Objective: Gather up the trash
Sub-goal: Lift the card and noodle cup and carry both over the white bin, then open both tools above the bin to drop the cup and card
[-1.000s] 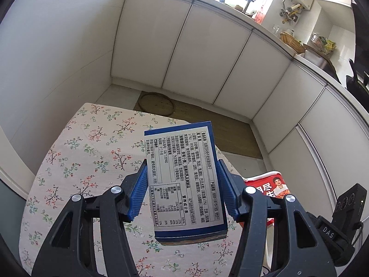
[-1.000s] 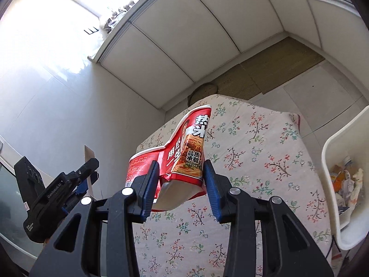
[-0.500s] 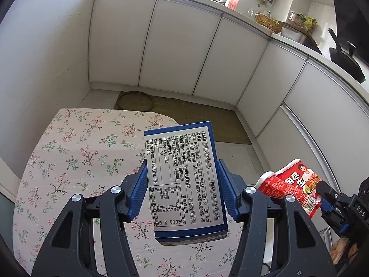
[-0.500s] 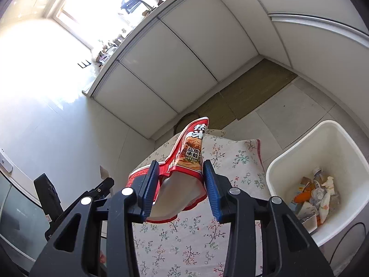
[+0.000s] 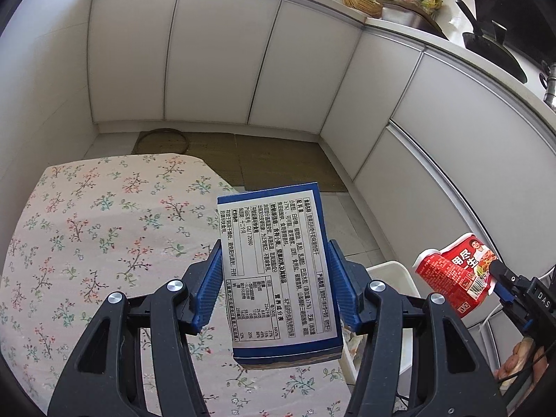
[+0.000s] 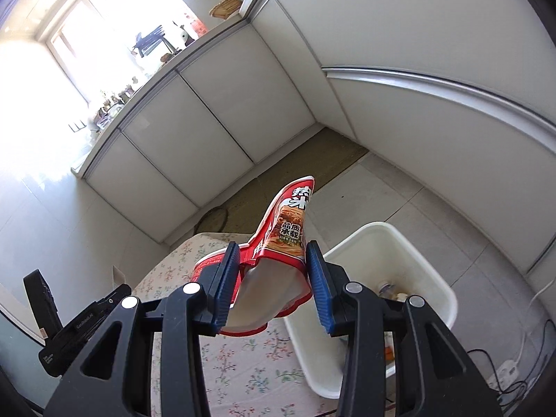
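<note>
My left gripper [image 5: 274, 278] is shut on a blue box [image 5: 278, 271] with a white label, held above the right edge of the floral table [image 5: 104, 243]. My right gripper [image 6: 274, 278] is shut on a crushed red noodle cup [image 6: 278, 253], held in the air near the white trash bin [image 6: 410, 253]. The bin stands on the floor beside the table and holds some trash. In the left wrist view the red cup [image 5: 455, 274] and the bin's rim [image 5: 392, 271] show at the right.
White kitchen cabinets [image 5: 215, 59] line the far wall and right side. A brown mat [image 5: 278, 160] lies on the tiled floor. Cables and a power strip [image 6: 507, 371] lie on the floor right of the bin. The left gripper's body [image 6: 69, 319] shows at lower left.
Both grippers have swung right and away from the table toward the bin, each still holding its item. The red cup now hangs nearly over the bin.
</note>
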Action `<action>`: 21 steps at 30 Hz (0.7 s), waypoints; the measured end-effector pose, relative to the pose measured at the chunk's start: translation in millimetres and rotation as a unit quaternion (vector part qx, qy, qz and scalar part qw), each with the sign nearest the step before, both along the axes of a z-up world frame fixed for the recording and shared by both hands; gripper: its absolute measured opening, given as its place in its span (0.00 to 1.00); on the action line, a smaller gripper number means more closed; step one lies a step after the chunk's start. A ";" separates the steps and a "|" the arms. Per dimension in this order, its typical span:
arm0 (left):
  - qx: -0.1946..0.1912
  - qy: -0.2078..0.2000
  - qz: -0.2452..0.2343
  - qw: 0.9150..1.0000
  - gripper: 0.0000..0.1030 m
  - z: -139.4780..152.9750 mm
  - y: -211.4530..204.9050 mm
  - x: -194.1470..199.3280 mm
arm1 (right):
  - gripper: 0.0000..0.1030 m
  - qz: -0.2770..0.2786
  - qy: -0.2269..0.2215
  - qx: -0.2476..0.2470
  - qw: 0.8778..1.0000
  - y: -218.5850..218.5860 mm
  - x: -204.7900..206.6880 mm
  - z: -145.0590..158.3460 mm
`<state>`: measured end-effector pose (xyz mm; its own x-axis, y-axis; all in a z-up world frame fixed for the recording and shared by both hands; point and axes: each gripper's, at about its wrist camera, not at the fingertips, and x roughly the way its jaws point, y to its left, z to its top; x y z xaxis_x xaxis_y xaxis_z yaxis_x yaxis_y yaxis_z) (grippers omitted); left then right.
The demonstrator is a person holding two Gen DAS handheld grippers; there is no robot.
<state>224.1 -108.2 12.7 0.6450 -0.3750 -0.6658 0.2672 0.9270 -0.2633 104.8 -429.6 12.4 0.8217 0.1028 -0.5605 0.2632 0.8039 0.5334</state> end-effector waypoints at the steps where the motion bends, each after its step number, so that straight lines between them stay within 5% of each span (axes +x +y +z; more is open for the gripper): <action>1: 0.003 0.000 -0.006 1.000 0.53 -3.0 -7.1 -1.0 | 0.39 -0.004 0.004 -0.011 1.000 -3.9 -2.2 -0.3; 11: 0.017 -0.006 -0.068 0.997 0.53 -19.9 -74.1 -17.3 | 0.45 -0.029 0.045 -0.106 0.993 -29.0 -11.8 -4.4; 18: 0.020 -0.012 -0.108 0.994 0.53 -28.9 -120.1 -31.8 | 0.80 -0.092 0.052 -0.157 0.982 -46.3 -30.1 -1.0; 21: 0.010 -0.001 -0.120 0.993 0.53 -35.0 -136.5 -32.9 | 0.84 -0.119 0.060 -0.182 0.974 -51.7 -38.8 -1.0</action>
